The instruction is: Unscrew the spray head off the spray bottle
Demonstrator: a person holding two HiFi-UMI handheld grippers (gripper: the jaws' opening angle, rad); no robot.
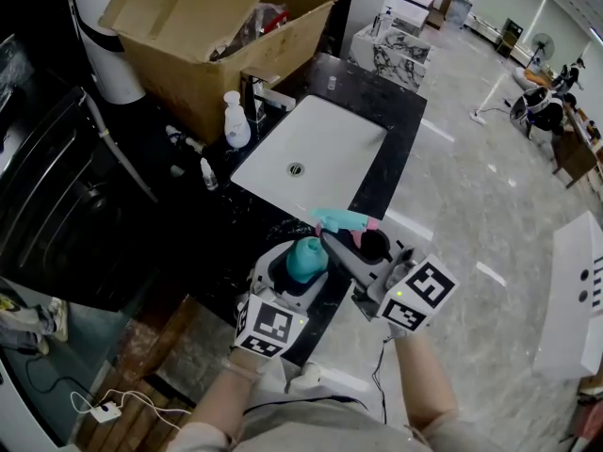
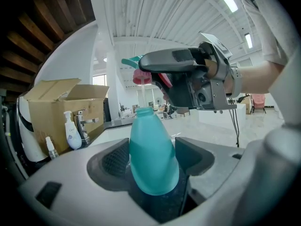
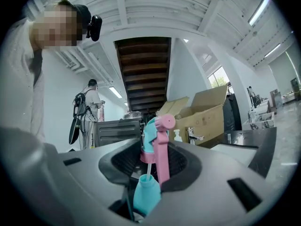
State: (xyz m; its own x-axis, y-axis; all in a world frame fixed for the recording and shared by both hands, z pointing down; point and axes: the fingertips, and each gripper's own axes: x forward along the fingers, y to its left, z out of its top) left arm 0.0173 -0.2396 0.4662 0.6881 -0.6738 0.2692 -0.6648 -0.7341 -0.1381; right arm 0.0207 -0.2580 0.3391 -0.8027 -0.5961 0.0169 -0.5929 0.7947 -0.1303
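Spray head (image 3: 159,132), clamped in the right gripper (image 3: 157,160), sits raised off the spray bottle (image 1: 306,259), dip tube in its neck; the left gripper (image 2: 153,160) clamps the bottle above the countertop's (image 1: 400,130) near edge.

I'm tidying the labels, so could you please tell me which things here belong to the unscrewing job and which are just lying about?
Job: spray bottle in the left gripper; spray head in the right gripper.
Lying about: cardboard box; pump bottle; small bottle; faucet; sink.
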